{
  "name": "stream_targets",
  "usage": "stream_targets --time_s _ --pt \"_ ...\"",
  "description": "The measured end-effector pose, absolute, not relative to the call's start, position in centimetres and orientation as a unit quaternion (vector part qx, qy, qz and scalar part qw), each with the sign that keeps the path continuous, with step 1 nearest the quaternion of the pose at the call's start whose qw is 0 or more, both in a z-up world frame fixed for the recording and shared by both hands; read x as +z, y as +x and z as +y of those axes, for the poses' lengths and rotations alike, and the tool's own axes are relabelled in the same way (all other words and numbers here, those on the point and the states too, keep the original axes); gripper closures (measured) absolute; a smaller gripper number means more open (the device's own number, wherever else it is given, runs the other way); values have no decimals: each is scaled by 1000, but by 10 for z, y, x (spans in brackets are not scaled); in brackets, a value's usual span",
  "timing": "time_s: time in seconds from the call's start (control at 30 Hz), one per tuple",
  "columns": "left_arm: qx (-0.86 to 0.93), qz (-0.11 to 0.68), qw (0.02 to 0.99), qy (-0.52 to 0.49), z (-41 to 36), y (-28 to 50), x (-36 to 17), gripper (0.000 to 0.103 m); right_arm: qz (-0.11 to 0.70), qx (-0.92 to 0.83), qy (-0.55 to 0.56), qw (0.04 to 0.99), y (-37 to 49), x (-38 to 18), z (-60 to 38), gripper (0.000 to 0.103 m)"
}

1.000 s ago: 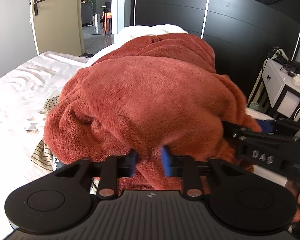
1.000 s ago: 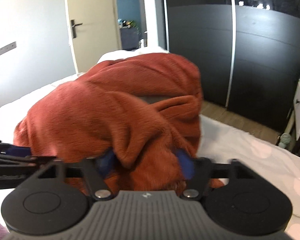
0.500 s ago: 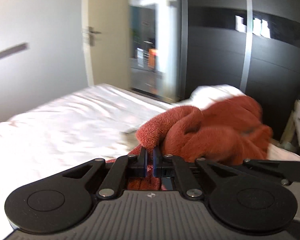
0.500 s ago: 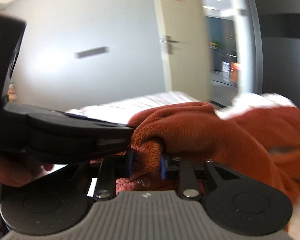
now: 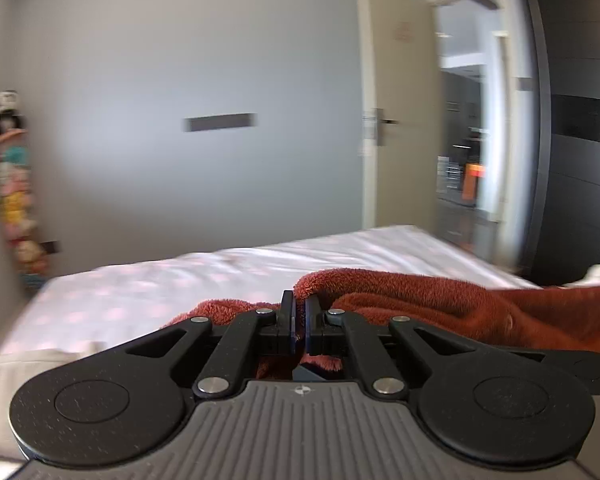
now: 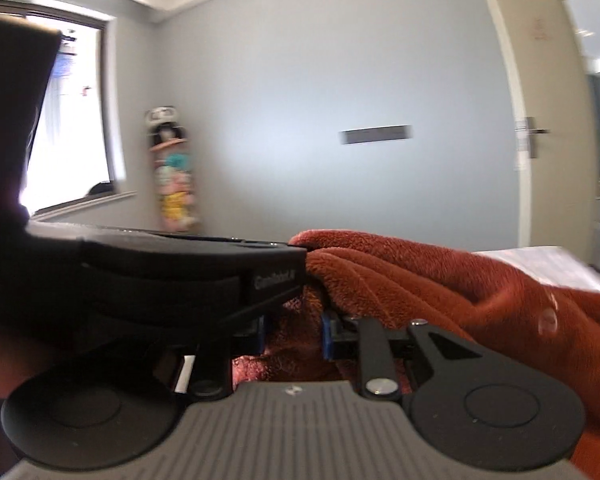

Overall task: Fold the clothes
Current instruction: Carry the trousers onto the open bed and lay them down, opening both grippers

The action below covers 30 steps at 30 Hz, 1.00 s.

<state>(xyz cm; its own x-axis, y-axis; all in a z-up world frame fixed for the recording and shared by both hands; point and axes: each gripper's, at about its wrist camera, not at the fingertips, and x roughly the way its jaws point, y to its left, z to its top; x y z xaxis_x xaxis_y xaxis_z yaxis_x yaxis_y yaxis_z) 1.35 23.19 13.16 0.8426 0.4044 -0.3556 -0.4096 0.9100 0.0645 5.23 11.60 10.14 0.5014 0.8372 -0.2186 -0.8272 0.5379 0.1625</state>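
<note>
While nipped between the nearly closed fingers of the left gripper, the rust fleece garment trails rightward past them over the bed. Right gripper: fingers part-open, clamped on a thick fold of the same garment, left gripper body just beside its left finger.

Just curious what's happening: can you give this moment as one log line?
left gripper: shut on rust fleece garment | right gripper: shut on same garment | bed: beneath

Plush cloth, matt plastic

The rust-red fleece garment looks thick and fuzzy; the matt black plastic gripper's fingers bear shiny metal rivets.
</note>
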Motion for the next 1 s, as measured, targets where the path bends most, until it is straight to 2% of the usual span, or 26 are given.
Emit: stream_targets --time_s 0.13,0.2,0.43,0.5,0.57,0.63,0.7,0.8,0.9,1.0 --pt "279 200 939 0 269 -19 122 101 152 545 9 825 23 100 185 78" --pt "300 233 925 -9 285 -29 106 101 176 569 -7 803 8 89 218 77" --pt "320 369 869 -86 341 -63 8 99 345 588 -67 728 -20 -4 272 70" --pt "326 387 856 -109 360 -71 -10 98 376 580 -66 720 -12 -23 264 62" --pt "337 394 846 -123 379 -79 -21 97 380 569 -63 727 -6 -32 250 41" --pt "338 397 841 -143 395 -87 -24 92 379 557 -60 736 9 -34 227 35" --pt "337 402 837 -159 406 -101 -29 81 377 547 -63 745 27 -33 222 33" --pt "336 421 826 -167 416 -112 -43 73 372 522 -73 764 39 -39 193 32" --pt "335 455 806 -175 429 -118 -64 66 372 486 -83 786 66 -49 154 32" --pt "322 490 787 -190 441 -120 -86 65 382 428 -89 814 108 -63 119 32"
